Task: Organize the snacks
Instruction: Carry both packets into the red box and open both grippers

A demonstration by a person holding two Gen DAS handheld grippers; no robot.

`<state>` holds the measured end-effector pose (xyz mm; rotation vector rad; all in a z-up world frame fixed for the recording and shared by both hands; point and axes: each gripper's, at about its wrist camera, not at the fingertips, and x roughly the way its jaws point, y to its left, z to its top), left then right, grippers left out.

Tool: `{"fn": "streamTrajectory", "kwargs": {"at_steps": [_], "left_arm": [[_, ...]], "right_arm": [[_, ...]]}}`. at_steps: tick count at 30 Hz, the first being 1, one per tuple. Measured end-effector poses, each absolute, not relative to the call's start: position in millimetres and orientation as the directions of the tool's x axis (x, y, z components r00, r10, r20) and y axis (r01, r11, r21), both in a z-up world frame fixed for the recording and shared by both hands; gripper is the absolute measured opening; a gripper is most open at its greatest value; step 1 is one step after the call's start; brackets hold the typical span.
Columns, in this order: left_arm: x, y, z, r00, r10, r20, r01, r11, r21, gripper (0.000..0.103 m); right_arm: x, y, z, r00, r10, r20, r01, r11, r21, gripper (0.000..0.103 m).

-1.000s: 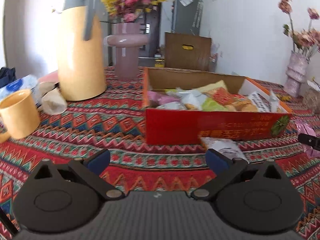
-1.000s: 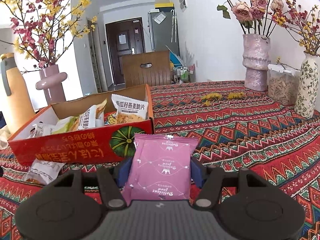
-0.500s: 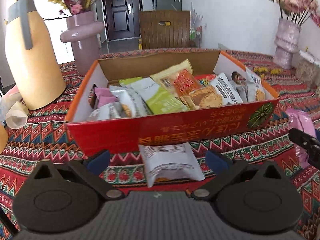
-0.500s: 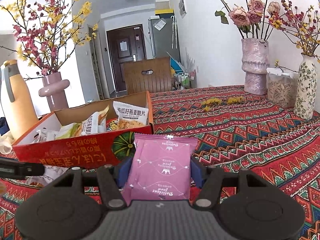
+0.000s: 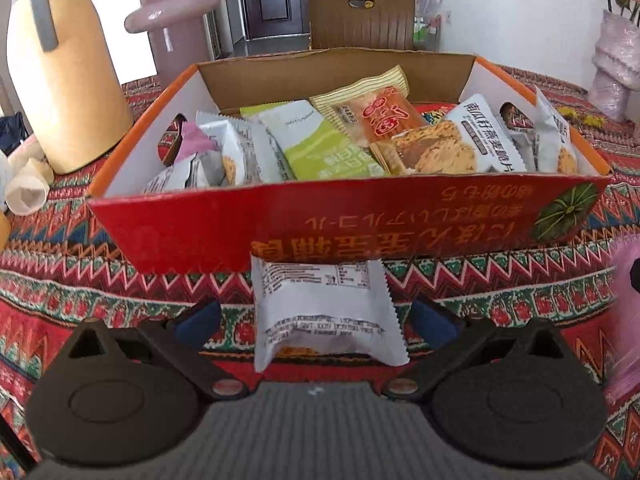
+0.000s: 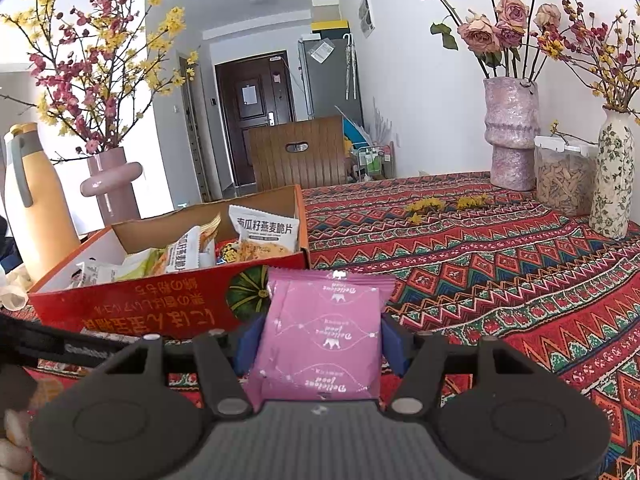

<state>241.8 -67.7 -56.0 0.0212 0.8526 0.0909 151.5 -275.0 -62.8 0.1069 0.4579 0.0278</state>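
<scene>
Left gripper (image 5: 316, 318) spread wide, its blue pads on either side of a white crinkle-edged snack packet (image 5: 325, 312) and clear of it, nothing clamped. Packet flat on the red zigzag-patterned tablecloth (image 5: 100, 292), printed back up, far end against or just under the front wall of the red cardboard box with an orange rim and a green pumpkin picture (image 5: 400, 220). Inside the box, a loose heap of wrapped snacks: a lime-green pouch (image 5: 320, 148), an orange-and-tan cake wrapper (image 5: 376, 108), a white bag printed with oat crisps (image 5: 460, 144), more silver-white packets at both ends. Right gripper (image 6: 320, 342) closed on a flat pink foil snack pouch (image 6: 320, 336), blue pads pressed to both of its side edges, pouch upright between them, just in front of the box's pumpkin corner. Whether the pouch clears the cloth, impossible to tell. A dark bar at the lower left of the right wrist view, likely part of the other gripper, too blurred to be sure. Beyond the box on the left, a tall yellow thermos jug with a grey handle (image 5: 60, 68) and a pink ringed vase of blossom branches (image 6: 108, 184). Far right of the cloth, a mottled pink vase of dried roses (image 6: 510, 132), a clear lidded jar of brown sticks (image 6: 562, 178) and a white floral-painted vase (image 6: 612, 176), standing close together by the wall.
</scene>
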Motion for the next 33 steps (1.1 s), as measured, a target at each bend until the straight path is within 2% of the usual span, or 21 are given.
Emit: {"fn": "streamTrajectory", "kwargs": {"at_steps": [4,6,8,12,13,16,19,21,22,23,26,33], "left_arm": [[240.3,-65.2,-56.1,0.660,0.077,-0.747,-0.074,0.997,0.037,0.100],[238.3,-65.3,-54.1,0.668,0.050,-0.742,-0.055,0.998,0.018,0.087],[235.8,-67.4,-50.9,0.679,0.035,-0.733,-0.037,0.999,0.014,0.067],[232.2,-66.9,-48.4,0.684,0.017,-0.729,-0.026,1.000,-0.001,0.059],[230.4,-65.2,-47.3,0.683,0.008,-0.730,-0.023,1.000,-0.011,0.056],[222.9,-61.1,-42.0,0.697,-0.018,-0.717,0.003,1.000,-0.023,0.055],[217.2,-59.9,-36.9,0.710,-0.042,-0.703,0.030,0.999,-0.030,0.055],[211.9,-59.5,-33.1,0.717,-0.059,-0.694,0.045,0.998,-0.039,0.055],[208.7,-59.1,-31.1,0.721,-0.065,-0.690,0.050,0.998,-0.042,0.055],[205.9,-58.1,-29.0,0.725,-0.073,-0.685,0.056,0.997,-0.046,0.055],[196.7,-54.1,-21.3,0.739,-0.090,-0.668,0.072,0.996,-0.055,0.055],[182.8,-41.7,2.9,0.788,-0.099,-0.607,0.075,0.995,-0.064,0.055]], "right_arm": [[150.9,-273.6,-62.5,0.899,0.051,-0.436,-0.004,0.994,0.107,0.061],[150.8,-273.3,-62.6,0.898,0.051,-0.437,-0.004,0.994,0.107,0.061],[150.8,-273.1,-62.8,0.897,0.050,-0.438,-0.004,0.994,0.105,0.061],[153.7,-273.6,-64.1,0.890,0.049,-0.453,-0.001,0.995,0.104,0.061],[155.2,-273.9,-64.9,0.885,0.051,-0.464,-0.002,0.995,0.105,0.064],[161.1,-274.5,-67.1,0.857,0.057,-0.512,-0.008,0.995,0.098,0.082],[171.3,-271.6,-73.2,0.808,0.052,-0.586,-0.015,0.998,0.068,0.084],[182.2,-267.8,-80.9,0.764,0.045,-0.644,-0.018,0.999,0.049,0.083],[184.5,-265.3,-82.0,0.757,0.039,-0.653,-0.023,0.999,0.033,0.076],[183.9,-263.8,-81.6,0.758,0.040,-0.651,-0.030,0.999,0.027,0.060],[177.2,-262.7,-80.2,0.774,0.052,-0.631,-0.044,0.999,0.028,0.060],[149.2,-262.4,-50.5,0.852,0.054,-0.521,-0.047,0.999,0.028,0.060]]}}
